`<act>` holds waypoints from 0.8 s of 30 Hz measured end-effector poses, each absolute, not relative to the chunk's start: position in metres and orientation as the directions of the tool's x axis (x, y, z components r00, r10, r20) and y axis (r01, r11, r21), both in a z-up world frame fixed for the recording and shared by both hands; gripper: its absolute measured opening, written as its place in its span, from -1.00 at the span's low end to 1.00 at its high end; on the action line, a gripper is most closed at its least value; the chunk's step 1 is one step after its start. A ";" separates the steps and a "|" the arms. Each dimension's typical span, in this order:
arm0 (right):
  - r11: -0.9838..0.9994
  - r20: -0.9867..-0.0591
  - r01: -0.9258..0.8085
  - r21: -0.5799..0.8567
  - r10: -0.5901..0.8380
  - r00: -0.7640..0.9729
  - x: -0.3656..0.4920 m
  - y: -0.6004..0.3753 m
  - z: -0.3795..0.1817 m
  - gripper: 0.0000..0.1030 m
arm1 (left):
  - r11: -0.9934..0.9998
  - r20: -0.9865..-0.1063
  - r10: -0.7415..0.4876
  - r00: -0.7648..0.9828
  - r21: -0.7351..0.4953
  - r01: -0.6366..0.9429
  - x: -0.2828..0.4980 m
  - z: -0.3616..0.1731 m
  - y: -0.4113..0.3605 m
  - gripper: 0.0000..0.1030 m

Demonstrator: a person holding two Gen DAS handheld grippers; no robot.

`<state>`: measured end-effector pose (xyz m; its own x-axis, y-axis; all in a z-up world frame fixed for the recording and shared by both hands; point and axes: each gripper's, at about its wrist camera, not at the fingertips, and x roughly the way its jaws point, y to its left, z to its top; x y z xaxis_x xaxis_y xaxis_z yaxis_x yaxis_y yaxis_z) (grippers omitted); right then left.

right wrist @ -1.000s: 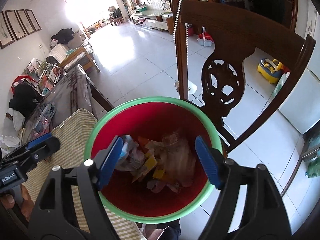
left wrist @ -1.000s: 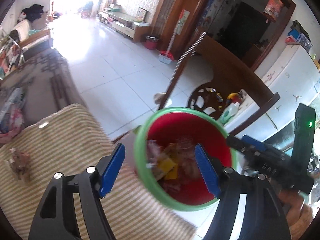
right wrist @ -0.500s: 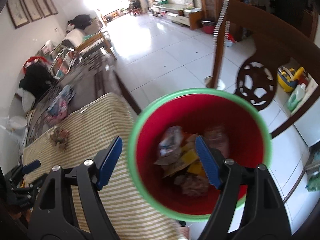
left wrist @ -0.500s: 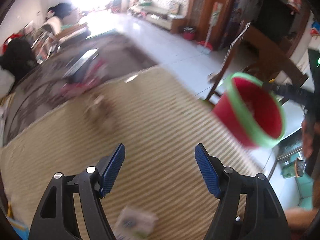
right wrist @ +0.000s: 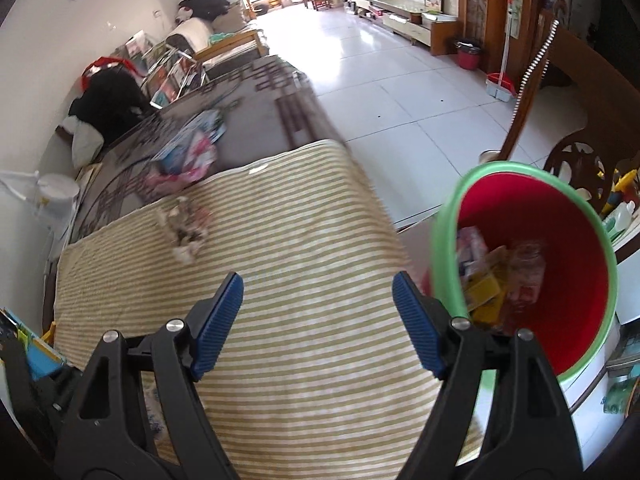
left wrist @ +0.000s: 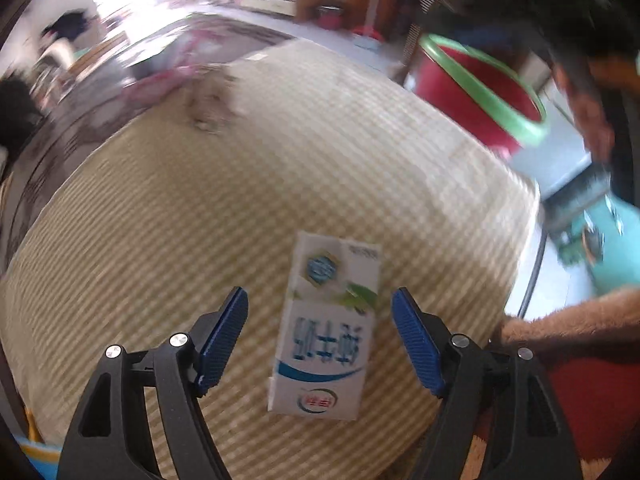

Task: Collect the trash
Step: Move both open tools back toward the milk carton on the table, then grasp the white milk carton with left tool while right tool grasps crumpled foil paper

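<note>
A white milk carton [left wrist: 328,328] with blue print lies flat on the striped cloth [left wrist: 200,220]. My left gripper [left wrist: 318,294] points down over it. Its jaws are opening, with the carton between the blue pads [left wrist: 224,332] and touching neither. A crumpled wrapper [left wrist: 210,104] lies farther back on the cloth, blurred. My right gripper [right wrist: 318,278] stands open and empty over the cloth [right wrist: 300,240]. The red bin with a green rim [right wrist: 448,248] sits just right of it, off the table edge, holding several wrappers [right wrist: 500,276]. The crumpled wrapper [right wrist: 184,228] lies ahead to the left.
Pink and blue magazines [right wrist: 188,156] lie on the dark table beyond the cloth. A carved wooden chair [right wrist: 576,92] stands behind the bin [left wrist: 484,92]. A furry brown sleeve [left wrist: 580,320] is at the left gripper's right. White tiled floor [right wrist: 400,80] stretches beyond.
The left gripper has swung from over the bin to the table and now frames the carton. The right gripper has slid left, off the bin's mouth and over the cloth.
</note>
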<state>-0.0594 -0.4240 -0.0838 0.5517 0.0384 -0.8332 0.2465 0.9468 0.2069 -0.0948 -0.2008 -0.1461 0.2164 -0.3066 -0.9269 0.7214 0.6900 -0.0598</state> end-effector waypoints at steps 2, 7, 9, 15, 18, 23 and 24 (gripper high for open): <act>0.948 -0.835 0.249 0.199 0.031 0.549 -0.061 -0.411 -0.083 0.46 | 0.661 -0.934 -0.290 0.209 -0.038 0.750 -0.096 -0.157 -0.207 0.39; 0.942 -0.844 0.279 0.185 0.008 0.536 -0.066 -0.390 -0.085 0.46 | 0.690 -0.929 -0.334 0.162 -0.124 0.713 -0.082 -0.170 -0.196 -0.02; 0.940 -0.847 0.287 0.182 0.002 0.532 -0.067 -0.383 -0.086 0.46 | 0.725 -0.916 -0.357 0.184 -0.147 0.673 -0.071 -0.165 -0.184 -0.03; 0.945 -0.853 0.274 0.177 0.009 0.521 -0.052 -0.357 -0.092 0.46 | 0.859 -0.903 -0.301 0.306 -0.117 0.498 -0.023 -0.151 -0.127 -0.03; 0.956 -0.851 0.234 0.174 0.026 0.525 -0.028 -0.342 -0.095 0.46 | 0.908 -0.904 -0.261 0.338 -0.111 0.404 0.001 -0.150 -0.095 -0.03; 0.968 -0.842 0.181 0.173 0.051 0.537 0.019 -0.322 -0.100 0.46 | 0.937 -0.906 -0.232 0.354 -0.111 0.331 0.019 -0.152 -0.063 -0.01; 0.967 -0.846 0.174 0.185 0.067 0.530 0.029 -0.319 -0.103 0.46 | 0.939 -0.907 -0.232 0.351 -0.114 0.325 0.021 -0.154 -0.060 -0.01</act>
<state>0.0290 -0.3191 -0.1033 0.5298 0.0666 -0.8455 0.1738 0.9672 0.1851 0.0207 -0.0603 -0.1536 0.3508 -0.2316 -0.9074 0.3246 0.9389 -0.1142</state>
